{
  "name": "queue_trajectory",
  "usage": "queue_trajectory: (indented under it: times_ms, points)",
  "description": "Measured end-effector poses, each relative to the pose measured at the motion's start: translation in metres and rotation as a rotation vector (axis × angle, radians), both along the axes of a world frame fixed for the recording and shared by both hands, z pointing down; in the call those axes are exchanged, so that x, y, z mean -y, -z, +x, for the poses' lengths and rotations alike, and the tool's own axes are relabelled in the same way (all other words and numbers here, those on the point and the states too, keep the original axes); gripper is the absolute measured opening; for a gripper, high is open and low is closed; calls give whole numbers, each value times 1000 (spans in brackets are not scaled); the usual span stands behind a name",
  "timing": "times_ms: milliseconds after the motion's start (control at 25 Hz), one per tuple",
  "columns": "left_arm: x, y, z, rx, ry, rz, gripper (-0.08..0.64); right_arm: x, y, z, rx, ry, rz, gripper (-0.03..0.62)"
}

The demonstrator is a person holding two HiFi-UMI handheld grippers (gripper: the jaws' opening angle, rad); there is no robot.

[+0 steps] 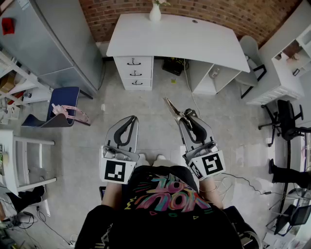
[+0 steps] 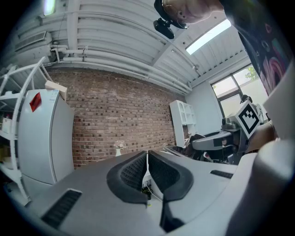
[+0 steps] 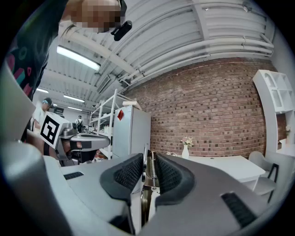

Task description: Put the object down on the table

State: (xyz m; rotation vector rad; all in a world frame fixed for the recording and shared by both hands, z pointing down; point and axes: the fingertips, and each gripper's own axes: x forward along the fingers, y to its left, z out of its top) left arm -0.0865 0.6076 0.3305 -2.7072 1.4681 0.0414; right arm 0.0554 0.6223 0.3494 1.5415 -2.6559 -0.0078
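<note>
Room: grey floor, a brick wall on the far side, a white desk [image 1: 175, 39] set against it.
Desk: a vase [image 1: 155, 12] stands at its back edge, left of the middle; drawers [image 1: 135, 73] sit under its left end.
Left gripper [image 1: 130, 120]: held level over the floor, jaws closed together with nothing between them.
Right gripper [image 1: 187, 118]: held level, jaws clamped on a sprung metal tool [image 1: 173, 107].
Tool: its thin metal end sticks out past the jaw tips toward the desk. In the right gripper view its spring and metal arms sit between the pads.
Where it is: in the air above the floor, well short of the desk's front edge.
Done: judging by the grip, the tool is securely in hand and pointed at the desk.
To do: carry it over the front edge, lower it onto the worktop, then let the jaws part and draw back.
Progress: early; the putting-down itself has not begun.
</note>
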Motion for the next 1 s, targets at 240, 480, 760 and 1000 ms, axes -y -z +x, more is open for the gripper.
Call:
queue_trajectory:
  times_ms: [240, 480, 760, 1000]
  points:
    - [-4, 0, 9, -3, 27, -18, 29, -4, -5, 19, 18, -8, -26, 100]
    - [-14, -5, 21, 14, 77, -10, 29, -10, -8, 51, 25, -5, -11, 100]
    - [-4, -20, 22, 57, 103, -29, 29, 5, -22, 74, 18, -20, -37, 100]
    - [57, -28, 10, 64, 111, -48, 29, 64, -25, 65, 9, -17, -50, 100]
